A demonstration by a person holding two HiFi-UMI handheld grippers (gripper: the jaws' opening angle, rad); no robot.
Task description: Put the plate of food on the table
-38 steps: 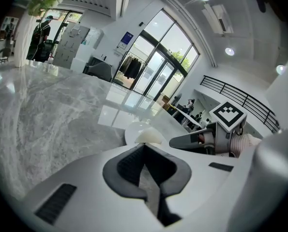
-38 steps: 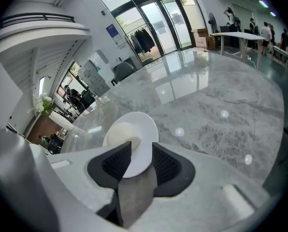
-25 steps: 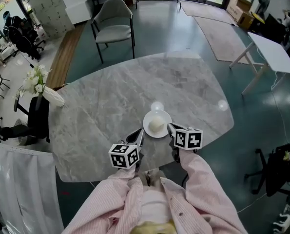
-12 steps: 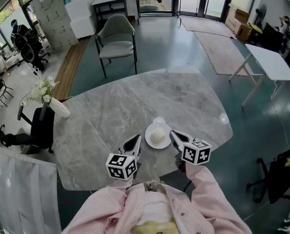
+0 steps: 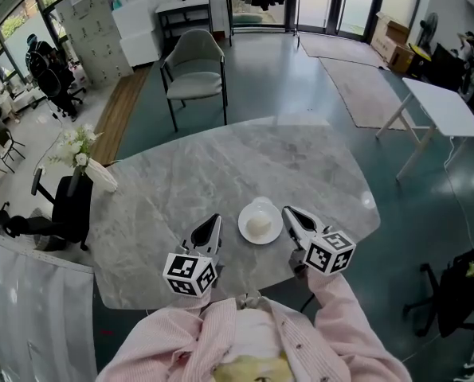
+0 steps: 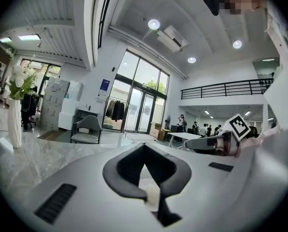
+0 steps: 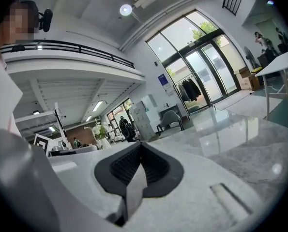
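A small white plate [image 5: 260,224] with a pale round bun [image 5: 258,226] on it rests on the grey marble table [image 5: 221,165], close to the near edge. My left gripper [image 5: 213,222] points at the plate from the left, a short way off its rim, jaws shut and empty. My right gripper [image 5: 290,212] stands just right of the plate, also shut on nothing. In the left gripper view the shut jaws [image 6: 144,151] look over the tabletop, with the right gripper [image 6: 216,143] off to the side. The right gripper view shows its jaws [image 7: 140,150] pressed together. Neither gripper view shows the plate.
A vase of white flowers [image 5: 87,159] lies at the table's left edge. A grey chair [image 5: 195,66] stands beyond the far edge, a black office chair [image 5: 57,205] at the left, a white folding table [image 5: 444,106] and rugs [image 5: 364,86] at the right.
Both grippers have drawn back from the plate's rim and spread slightly outward. The plate stays on the table where it was.
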